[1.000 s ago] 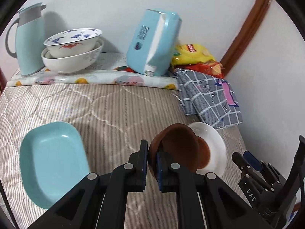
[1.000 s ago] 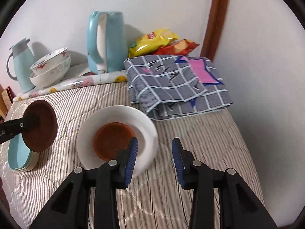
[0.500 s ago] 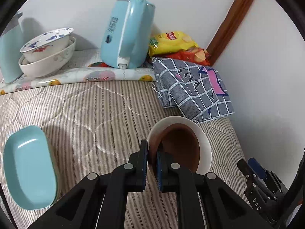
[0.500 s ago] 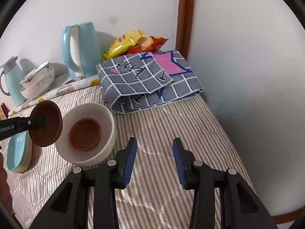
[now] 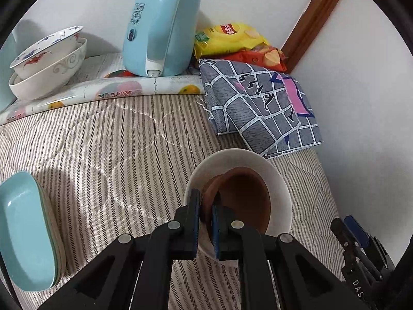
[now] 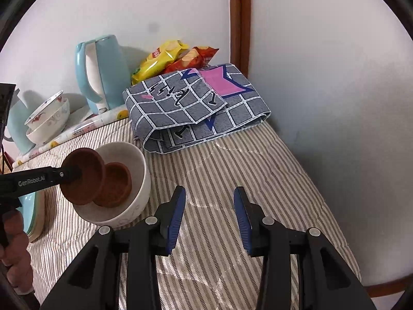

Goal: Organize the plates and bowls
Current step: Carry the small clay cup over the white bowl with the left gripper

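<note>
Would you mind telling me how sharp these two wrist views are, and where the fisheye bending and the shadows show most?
Left wrist view: sharp throughout; the wooden trim leans strongly near the dark round border, and the blue kettle casts a soft shadow on the wall. Right wrist view: also sharp, the same trim nearly straight; the right gripper throws a faint shadow onto the striped quilt.

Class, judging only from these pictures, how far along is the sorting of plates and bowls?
Done: two patterned bowls nested, teal plates stacked, one brown dish in the white bowl. In hand: left gripper tilts a second brown dish over it. Left: release it. Right gripper open.
</note>
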